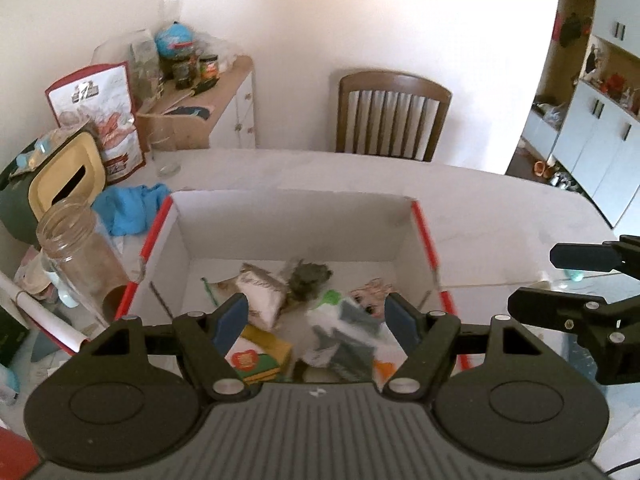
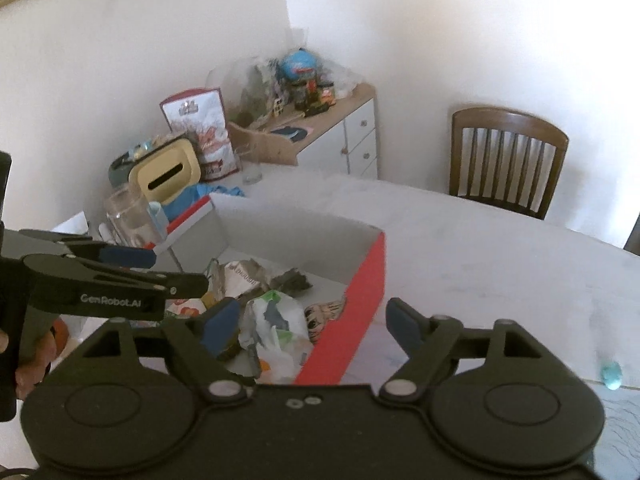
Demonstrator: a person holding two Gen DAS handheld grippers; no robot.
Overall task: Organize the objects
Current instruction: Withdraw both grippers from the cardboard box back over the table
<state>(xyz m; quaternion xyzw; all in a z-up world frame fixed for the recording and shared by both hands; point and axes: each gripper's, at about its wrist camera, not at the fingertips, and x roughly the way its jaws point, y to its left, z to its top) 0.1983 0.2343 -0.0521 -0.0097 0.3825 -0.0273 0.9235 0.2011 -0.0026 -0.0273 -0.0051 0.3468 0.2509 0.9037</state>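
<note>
A white cardboard box with red edges (image 1: pixel 292 196) stands open on the table, its red side wall (image 2: pixel 348 320) nearest in the right wrist view. Inside lie a crumpled white packet (image 1: pixel 260 292), a dark grey lump (image 1: pixel 308 276), a yellow-green carton (image 1: pixel 260 356), a blurred white, grey and green plastic pack (image 1: pixel 344 328) and a cartoon-face card (image 1: pixel 370 292). My left gripper (image 1: pixel 316 316) hangs open above the box with nothing between its pads. My right gripper (image 2: pixel 312 320) is open over the box's near right corner, also without anything in it.
A glass jar (image 1: pixel 76 248), a blue cloth (image 1: pixel 128 208), a yellow-lidded tissue box (image 1: pixel 68 176) and a red-and-white bag (image 1: pixel 104 116) crowd the table's left. A wooden chair (image 1: pixel 392 116) stands behind. A small turquoise ball (image 2: pixel 611 374) lies right of the box.
</note>
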